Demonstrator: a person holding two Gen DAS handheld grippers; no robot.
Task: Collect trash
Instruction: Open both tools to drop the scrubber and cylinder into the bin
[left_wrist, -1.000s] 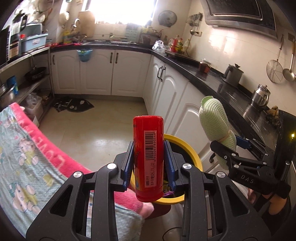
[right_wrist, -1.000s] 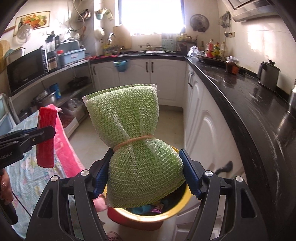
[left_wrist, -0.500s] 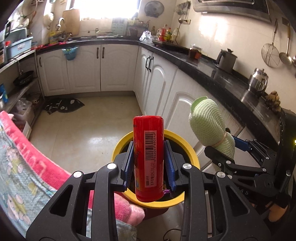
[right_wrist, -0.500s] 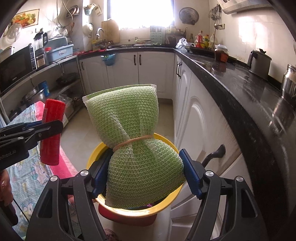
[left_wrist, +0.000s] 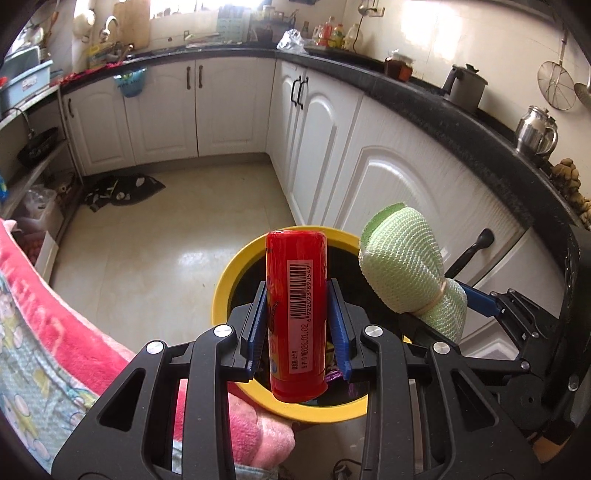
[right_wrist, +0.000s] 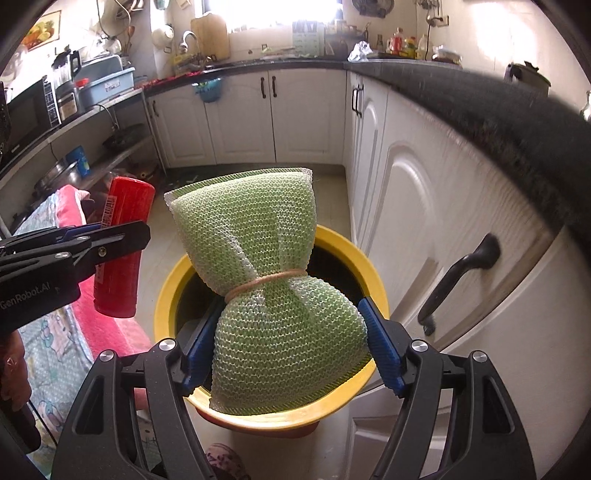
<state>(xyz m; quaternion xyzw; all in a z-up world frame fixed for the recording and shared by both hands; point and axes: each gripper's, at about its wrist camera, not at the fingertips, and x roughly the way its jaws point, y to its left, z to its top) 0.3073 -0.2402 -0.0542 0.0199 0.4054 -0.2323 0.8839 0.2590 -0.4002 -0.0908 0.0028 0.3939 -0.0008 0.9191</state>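
Red cylindrical packet (left_wrist: 297, 314), barcode side up, pinched upright between the blue pads of the left hand-held gripper (left_wrist: 297, 326); its lower end hangs over the near rim of the yellow-rimmed bin (left_wrist: 221, 291), which stands on the floor against the white cabinets. The right hand-held gripper (right_wrist: 290, 345) is clamped on a green mesh scrubber (right_wrist: 266, 295) tied at the waist with a rubber band (right_wrist: 266, 282), jaws spread wide to take its bulk; the scrubber sits squarely over the bin mouth. Change over the last second: both grippers have come down and in. A second ago the bin was a sliver behind the packet and mostly hidden under the scrubber; now its whole rim rings both items, and the pink blanket (left_wrist: 74, 332) has slid to the left margin. Grips look unchanged on both sides. Reading: transport is done and both pieces are poised for release, nothing dropped yet. Coloured wrappers already show inside the bin. The packet is closer to the rim, so it carries the greater risk of clipping the edge.
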